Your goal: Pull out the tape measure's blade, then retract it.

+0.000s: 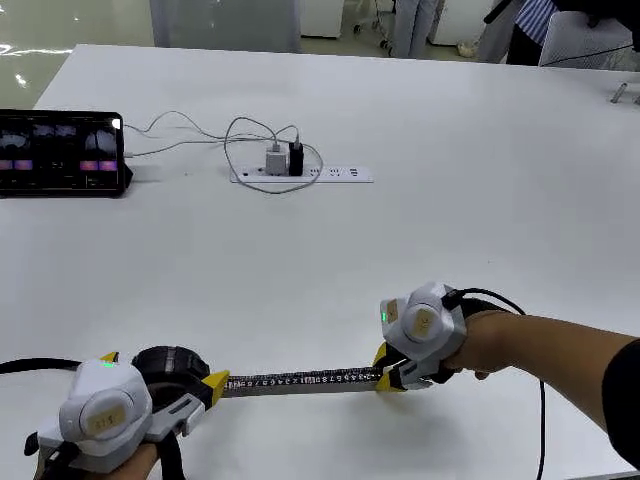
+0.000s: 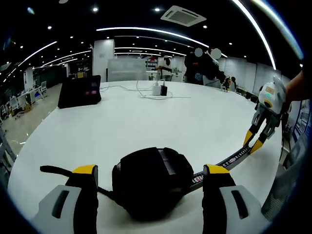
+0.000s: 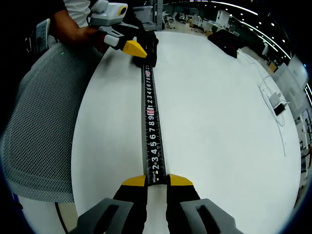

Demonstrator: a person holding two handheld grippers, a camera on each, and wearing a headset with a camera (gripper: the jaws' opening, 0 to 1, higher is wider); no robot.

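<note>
So the left gripper (image 2: 151, 169) has its jaws spread around the round black tape measure case (image 2: 148, 187), which sits right between them on the white surface (image 2: 146, 122). Honestly can't tell if they're actually squeezing it. The black blade with white numbers (image 3: 151, 126) runs out of the case straight to the right gripper (image 3: 157, 181), whose jaws are pinching the blade's end between their yellow tips.

Pale grey shells, yellow jaw tips and a small green light marked the left gripper (image 1: 162, 368) and right gripper (image 1: 385, 370) alike, a black cable (image 1: 510, 303) looping by the dark sleeve (image 1: 625, 400).
</note>
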